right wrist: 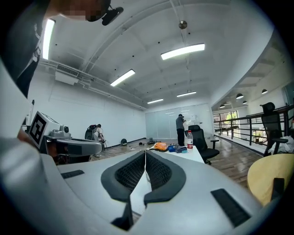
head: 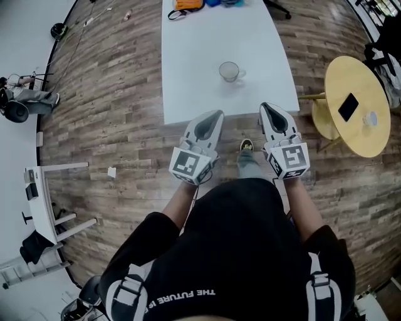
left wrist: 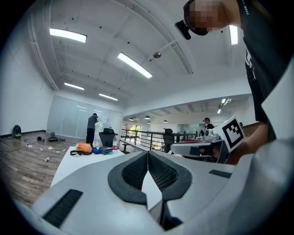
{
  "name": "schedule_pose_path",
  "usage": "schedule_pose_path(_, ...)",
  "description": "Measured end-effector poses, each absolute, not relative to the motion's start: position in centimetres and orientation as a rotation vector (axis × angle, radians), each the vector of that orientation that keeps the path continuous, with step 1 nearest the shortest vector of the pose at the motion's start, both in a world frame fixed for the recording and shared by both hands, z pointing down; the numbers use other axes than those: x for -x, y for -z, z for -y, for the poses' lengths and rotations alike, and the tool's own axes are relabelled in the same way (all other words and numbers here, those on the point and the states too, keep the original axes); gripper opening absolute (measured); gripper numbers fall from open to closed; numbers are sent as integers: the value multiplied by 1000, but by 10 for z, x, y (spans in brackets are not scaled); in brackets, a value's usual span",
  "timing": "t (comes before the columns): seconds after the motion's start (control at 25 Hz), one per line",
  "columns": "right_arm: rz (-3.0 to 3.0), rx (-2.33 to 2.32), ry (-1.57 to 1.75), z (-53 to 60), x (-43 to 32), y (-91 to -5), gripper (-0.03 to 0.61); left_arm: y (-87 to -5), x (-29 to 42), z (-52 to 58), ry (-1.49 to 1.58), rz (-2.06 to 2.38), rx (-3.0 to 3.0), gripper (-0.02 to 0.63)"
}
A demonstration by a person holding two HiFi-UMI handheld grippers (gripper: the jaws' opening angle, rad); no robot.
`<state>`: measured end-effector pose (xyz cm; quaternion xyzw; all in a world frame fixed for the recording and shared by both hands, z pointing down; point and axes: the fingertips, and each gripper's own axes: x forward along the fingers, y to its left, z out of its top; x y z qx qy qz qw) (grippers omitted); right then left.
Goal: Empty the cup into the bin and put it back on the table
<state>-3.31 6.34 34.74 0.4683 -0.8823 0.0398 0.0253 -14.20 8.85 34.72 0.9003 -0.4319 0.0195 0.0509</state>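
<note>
I read one print: "THE FUTURE I…", upside down, cut off, on black shirt behind left gripper. Bottle label far ahead of right gripper: too small.

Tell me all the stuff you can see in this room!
White table: one, white, in front of the person.
Cup: one, clear, on the white table near its front edge.
Orange thing: one, orange, at the table's far end.
Bottle: one, clear with red, at the table's far end.
Office chair: one, black, beyond the table.
Round table: one, yellow, on the right.
Phone: one, black, on the round table.
Floor: one, brown wood, all around.
Left claw: one, grey, shut and empty, by the table's front edge.
Right claw: one, grey, shut and empty, beside it.
</note>
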Motion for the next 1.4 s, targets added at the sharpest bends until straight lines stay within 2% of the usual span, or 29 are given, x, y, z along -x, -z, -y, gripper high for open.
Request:
schedule_pose_path(0.32, 2756, -1285, -185, 44, 26, -367, 17, -368, 136, 15, -175, 1447, -2648, 21)
schedule_pose_path(0.96, 2593, -1249, -220, 115, 55, -424, 20, -442, 161, 86, -411, 1306, -2632, 25)
schedule_pose_path(1.0, 2571, -1248, -227, 120, 55, -430, 27, -450, 162, 91, -421, 1285, -2628, 45)
schedule_pose_path(1.04, 2550, -1247, -238, 125, 56, -437, 55, -459, 163, 96, -430, 1261, -2618, 127)
schedule_pose_path(1.08, 2529, -1242, -254, 130, 56, -446, 91, -469, 163, 100, -438, 1235, -2604, 235)
schedule_pose_path(1.12, 2508, -1228, -270, 133, 55, -457, 106, -481, 162, 103, -450, 1211, -2590, 280)
schedule_pose_path(1.4, 2409, -1087, -268, 164, 66, -537, 110, -545, 143, 134, -509, 1057, -2615, 340)
